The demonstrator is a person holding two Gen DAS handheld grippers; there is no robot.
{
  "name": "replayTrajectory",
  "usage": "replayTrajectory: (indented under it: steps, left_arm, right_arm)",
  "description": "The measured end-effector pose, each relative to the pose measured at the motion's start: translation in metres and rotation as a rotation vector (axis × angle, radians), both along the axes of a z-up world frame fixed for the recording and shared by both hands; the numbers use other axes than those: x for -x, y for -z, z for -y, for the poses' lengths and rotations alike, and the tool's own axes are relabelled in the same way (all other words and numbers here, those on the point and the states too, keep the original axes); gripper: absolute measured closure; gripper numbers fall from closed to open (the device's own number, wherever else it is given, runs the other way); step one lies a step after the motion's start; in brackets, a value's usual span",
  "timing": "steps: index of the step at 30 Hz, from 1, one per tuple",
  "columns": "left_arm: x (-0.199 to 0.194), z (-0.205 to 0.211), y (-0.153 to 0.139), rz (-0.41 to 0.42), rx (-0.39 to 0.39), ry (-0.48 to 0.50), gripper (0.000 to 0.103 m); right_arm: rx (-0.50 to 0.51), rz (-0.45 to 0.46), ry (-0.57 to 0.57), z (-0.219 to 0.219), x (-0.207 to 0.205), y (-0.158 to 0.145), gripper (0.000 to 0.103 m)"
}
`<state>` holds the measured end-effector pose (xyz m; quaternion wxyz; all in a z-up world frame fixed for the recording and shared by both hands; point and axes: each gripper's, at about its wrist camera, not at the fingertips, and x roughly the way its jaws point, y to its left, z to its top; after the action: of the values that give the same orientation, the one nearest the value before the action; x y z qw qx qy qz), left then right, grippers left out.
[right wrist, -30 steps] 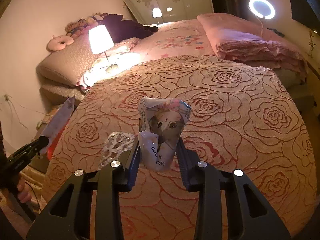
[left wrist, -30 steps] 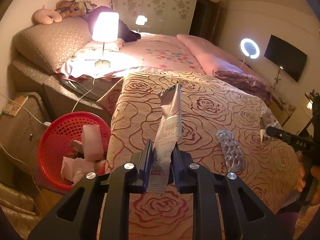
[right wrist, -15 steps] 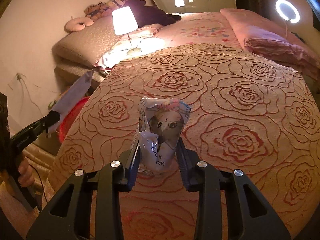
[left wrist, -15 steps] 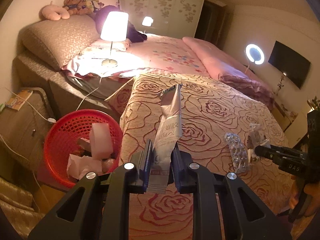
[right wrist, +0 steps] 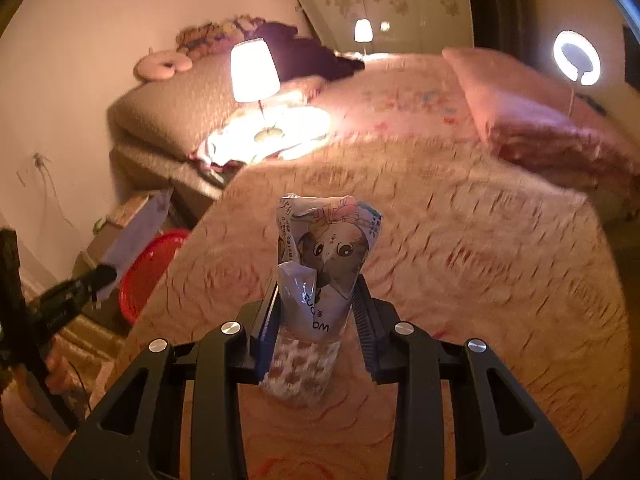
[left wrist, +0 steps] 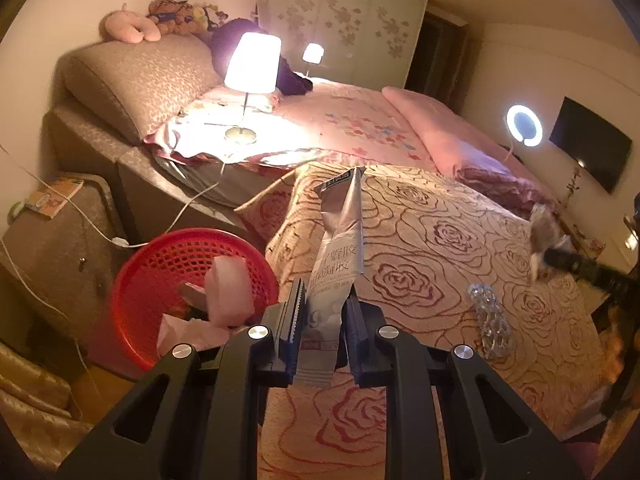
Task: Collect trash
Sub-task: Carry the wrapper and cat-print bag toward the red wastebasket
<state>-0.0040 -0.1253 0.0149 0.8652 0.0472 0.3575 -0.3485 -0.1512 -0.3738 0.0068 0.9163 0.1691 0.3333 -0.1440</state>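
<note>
My left gripper (left wrist: 323, 316) is shut on a long silver sachet wrapper (left wrist: 340, 256) that stands upright above the bed's left edge. A red mesh trash basket (left wrist: 160, 276) with tissues and wrappers sits on the floor just left of it. My right gripper (right wrist: 317, 304) is shut on a crumpled cartoon snack packet (right wrist: 326, 248) above the rose-patterned bedspread (right wrist: 460, 248). A clear blister pack (left wrist: 491, 326) lies on the bedspread (left wrist: 440, 240) to the right, and shows blurred under the packet in the right wrist view (right wrist: 298, 372). The red basket also shows in the right wrist view (right wrist: 148, 268).
A lit table lamp (left wrist: 252, 80) stands on the bed near the pillows. A brown nightstand (left wrist: 48, 248) with cables is beside the basket. A ring light (left wrist: 524, 125) and wall TV (left wrist: 590, 148) are at right. The other gripper's arm (right wrist: 60, 300) reaches in from the left.
My left gripper moved left and nearer the red basket with the sachet. My right gripper swung left over the bed with the packet, now above the blister pack; its view is motion-blurred.
</note>
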Motion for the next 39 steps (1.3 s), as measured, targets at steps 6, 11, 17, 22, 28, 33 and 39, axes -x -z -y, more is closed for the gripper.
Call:
replayTrajectory:
  steps: [6, 11, 17, 22, 28, 33, 39]
  left_arm:
    - [-0.009, -0.011, -0.003, 0.001, 0.011, -0.034, 0.085]
    - [-0.016, -0.021, -0.004, 0.003, 0.017, -0.062, 0.085]
    - [-0.024, -0.033, -0.008, 0.018, 0.013, -0.111, 0.085]
    - [-0.034, -0.046, -0.01, 0.019, 0.021, -0.156, 0.085]
    - [-0.046, -0.064, -0.01, 0.026, 0.009, -0.218, 0.085]
    - [-0.055, -0.076, -0.005, 0.017, 0.002, -0.257, 0.085]
    - [-0.063, -0.077, 0.009, -0.007, -0.016, -0.269, 0.085]
  right_arm:
    - [0.024, 0.023, 0.012, 0.01, -0.005, -0.017, 0.069]
    - [0.005, 0.012, 0.011, 0.011, -0.01, -0.013, 0.069]
    - [-0.015, 0.009, -0.014, 0.002, -0.025, -0.007, 0.069]
    - [-0.018, 0.008, -0.05, -0.012, -0.042, -0.007, 0.069]
    - [-0.031, 0.008, -0.101, -0.032, -0.069, -0.004, 0.069]
    - [-0.039, 0.002, -0.142, -0.049, -0.09, -0.001, 0.069]
    - [-0.06, -0.019, -0.195, -0.072, -0.114, 0.009, 0.069]
